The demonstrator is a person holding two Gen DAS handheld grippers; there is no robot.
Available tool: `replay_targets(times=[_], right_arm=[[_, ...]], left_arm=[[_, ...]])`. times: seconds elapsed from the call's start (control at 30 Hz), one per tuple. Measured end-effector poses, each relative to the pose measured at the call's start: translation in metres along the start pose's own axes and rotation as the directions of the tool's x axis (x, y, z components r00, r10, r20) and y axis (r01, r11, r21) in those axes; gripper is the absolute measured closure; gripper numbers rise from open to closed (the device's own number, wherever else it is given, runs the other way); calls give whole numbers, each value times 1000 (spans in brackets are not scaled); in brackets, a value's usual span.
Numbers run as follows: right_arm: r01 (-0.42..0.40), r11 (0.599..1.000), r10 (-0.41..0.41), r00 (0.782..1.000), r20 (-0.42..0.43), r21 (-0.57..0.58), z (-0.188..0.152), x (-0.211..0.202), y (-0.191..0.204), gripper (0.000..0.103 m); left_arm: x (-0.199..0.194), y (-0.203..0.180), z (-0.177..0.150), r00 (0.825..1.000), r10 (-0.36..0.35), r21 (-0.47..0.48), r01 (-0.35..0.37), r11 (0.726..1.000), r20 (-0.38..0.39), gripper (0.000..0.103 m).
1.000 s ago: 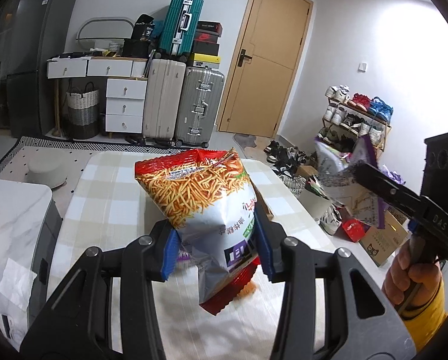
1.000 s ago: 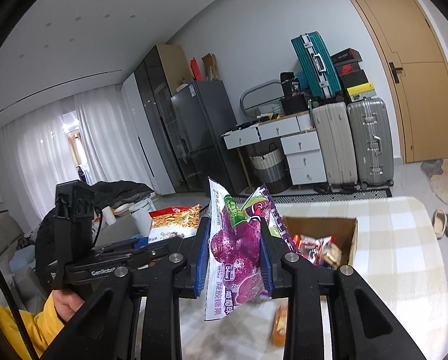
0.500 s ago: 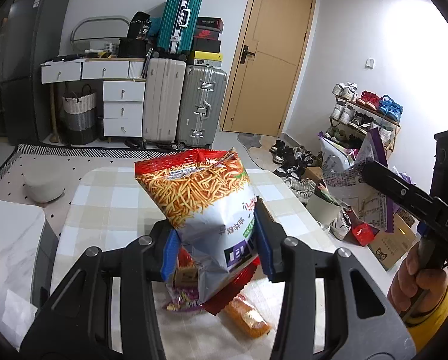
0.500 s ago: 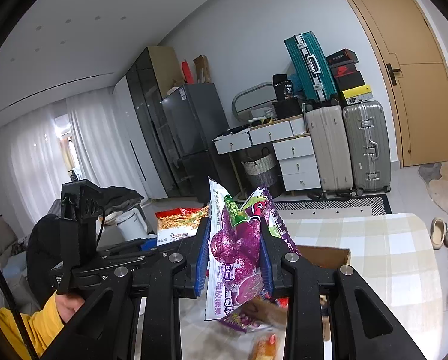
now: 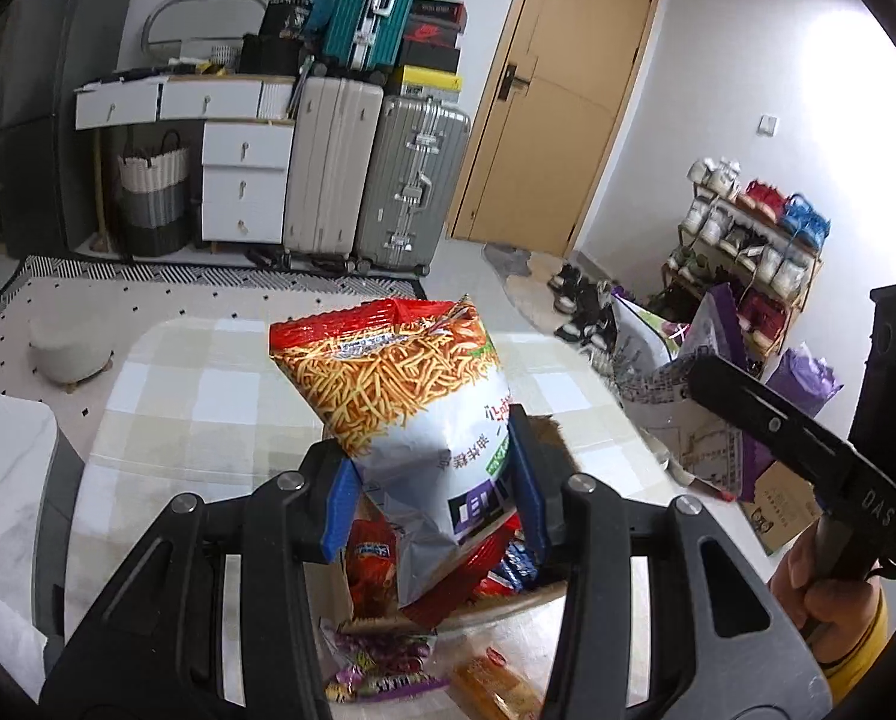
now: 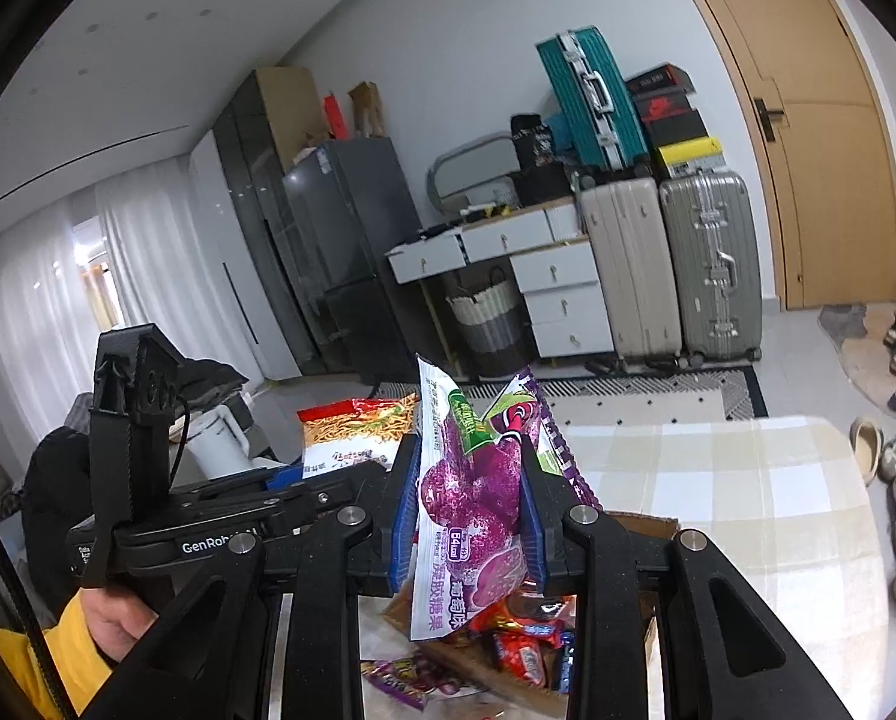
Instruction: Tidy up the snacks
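My left gripper (image 5: 432,483) is shut on a red and silver bag of noodle-stick snacks (image 5: 405,396), held upright above a cardboard box (image 5: 508,597) that holds several small packets. The right gripper (image 6: 467,507) is shut on a purple grape-candy bag (image 6: 472,492), also over the box (image 6: 646,525). In the left wrist view the purple bag (image 5: 676,384) and the right gripper's body sit at the right. The noodle bag (image 6: 351,432) and the left gripper's body appear at the left of the right wrist view.
The box rests on a checked tablecloth (image 5: 195,396). A purple packet (image 5: 381,660) and an orange packet (image 5: 496,681) lie on the cloth in front of the box. Suitcases (image 5: 375,168), a drawer unit and a shoe rack (image 5: 748,252) stand beyond the table.
Both grippers have carried their bags forward over the table, so the cardboard box and the loose packets now lie right beneath them. Both grips are unchanged.
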State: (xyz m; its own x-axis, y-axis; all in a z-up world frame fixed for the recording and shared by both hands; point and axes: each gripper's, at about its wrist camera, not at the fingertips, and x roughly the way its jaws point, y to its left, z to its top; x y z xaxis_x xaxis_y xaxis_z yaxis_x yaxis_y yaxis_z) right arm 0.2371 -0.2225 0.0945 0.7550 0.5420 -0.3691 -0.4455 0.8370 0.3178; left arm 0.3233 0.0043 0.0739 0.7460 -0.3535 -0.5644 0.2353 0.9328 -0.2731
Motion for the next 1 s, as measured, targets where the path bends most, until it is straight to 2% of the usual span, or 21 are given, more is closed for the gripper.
replay_targets(times=[0.23, 0.37, 0.5, 0.67, 0.8, 1.0], right_arm=[[25, 999, -24, 998, -56, 23, -9, 37, -26, 74], [26, 999, -22, 997, -76, 45, -15, 48, -39, 74], [29, 998, -22, 994, -107, 64, -24, 62, -52, 74], [30, 995, -18, 992, -126, 91, -38, 68, -61, 74], [37, 994, -23, 990, -137, 98, -43, 72, -67, 74], [51, 993, -34, 988, -152, 110, -48, 75, -71, 74]], left_arm=[[83, 5, 5, 994, 18, 16, -16, 1000, -108, 63], [115, 7, -2, 988, 31, 33, -26, 999, -152, 62], [146, 5, -5, 980, 5, 28, 1, 1000, -199, 62], [174, -1, -5, 970, -14, 50, 27, 998, -244, 62], [190, -2, -6, 966, -4, 64, 21, 998, -260, 62], [188, 4, -2, 973, 16, 68, 0, 998, -231, 60]])
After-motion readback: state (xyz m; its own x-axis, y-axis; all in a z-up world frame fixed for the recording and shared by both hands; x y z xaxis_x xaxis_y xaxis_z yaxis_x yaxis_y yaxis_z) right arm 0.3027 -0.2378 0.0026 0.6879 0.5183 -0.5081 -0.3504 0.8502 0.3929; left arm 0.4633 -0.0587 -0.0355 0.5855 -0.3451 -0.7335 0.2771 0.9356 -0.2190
